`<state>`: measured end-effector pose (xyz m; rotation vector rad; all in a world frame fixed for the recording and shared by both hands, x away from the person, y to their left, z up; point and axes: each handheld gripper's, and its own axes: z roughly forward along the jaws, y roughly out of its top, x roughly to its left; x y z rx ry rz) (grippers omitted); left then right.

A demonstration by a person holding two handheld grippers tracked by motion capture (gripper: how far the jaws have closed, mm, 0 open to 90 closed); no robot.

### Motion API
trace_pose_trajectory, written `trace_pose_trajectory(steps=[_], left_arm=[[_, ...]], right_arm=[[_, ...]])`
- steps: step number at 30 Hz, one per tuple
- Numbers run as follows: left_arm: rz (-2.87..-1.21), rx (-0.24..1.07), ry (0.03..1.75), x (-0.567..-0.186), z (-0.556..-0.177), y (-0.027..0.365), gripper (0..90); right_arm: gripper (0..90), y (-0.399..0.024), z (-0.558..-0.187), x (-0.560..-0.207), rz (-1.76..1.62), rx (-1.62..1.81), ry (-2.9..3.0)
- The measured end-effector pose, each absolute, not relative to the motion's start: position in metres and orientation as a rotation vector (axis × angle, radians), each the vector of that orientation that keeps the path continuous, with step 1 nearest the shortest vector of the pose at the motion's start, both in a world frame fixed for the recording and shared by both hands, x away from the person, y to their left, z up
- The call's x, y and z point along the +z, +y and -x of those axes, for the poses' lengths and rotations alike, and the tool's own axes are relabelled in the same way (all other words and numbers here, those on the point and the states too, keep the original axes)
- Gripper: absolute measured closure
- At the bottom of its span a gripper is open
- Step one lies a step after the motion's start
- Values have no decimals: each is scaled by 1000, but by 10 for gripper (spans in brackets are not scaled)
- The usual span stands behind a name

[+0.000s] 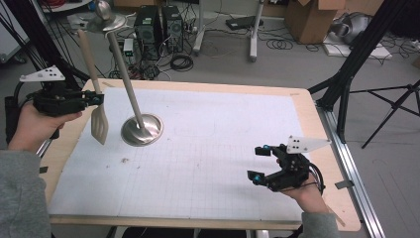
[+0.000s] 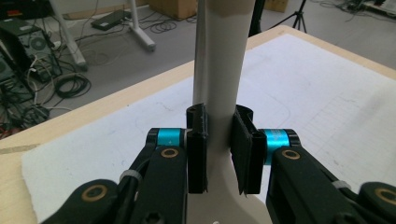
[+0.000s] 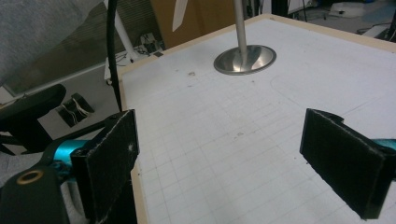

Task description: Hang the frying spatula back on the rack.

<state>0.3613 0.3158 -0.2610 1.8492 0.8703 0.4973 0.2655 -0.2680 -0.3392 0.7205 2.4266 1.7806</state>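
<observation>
Left gripper is clamped on the beige spatula, held upright above the table's left edge beside the steel stand. Looks light, stiff, a bit slick (plastic, I'd guess); gripping the flat handle near the blade seems right. Right gripper hangs with its jaws wide apart.

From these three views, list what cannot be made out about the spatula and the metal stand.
- Spatula: in the left gripper view its slotted blade is cut off by the bottom edge, behind the left gripper clamped on the handle.
- Metal stand: in the right gripper view the pole is cut off by the top edge, so its top is unseen.
- High view: the stand's top merges with floor clutter; whether the spatula's handle touches it cannot be told.
</observation>
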Motion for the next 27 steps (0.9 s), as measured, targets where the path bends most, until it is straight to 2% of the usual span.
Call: trace_pose_trajectory(steps=[12, 18, 21, 23, 27], left_arm=[[-1852, 557, 846, -264, -364, 311, 751], [-1881, 598, 779, -266, -359, 310, 415], [-1898, 638, 715, -269, -354, 311, 355], [-1888, 622, 710, -273, -352, 311, 281], [-1893, 578, 710, -278, -346, 313, 245]], right_arm=[[109, -269, -264, -340, -725, 1778, 2425], [109, -270, -263, -340, -729, 1772, 2426], [109, -270, -263, -340, -726, 1770, 2419], [109, -269, -263, -340, -720, 1769, 2422], [109, -267, -262, -340, -723, 1760, 2435]])
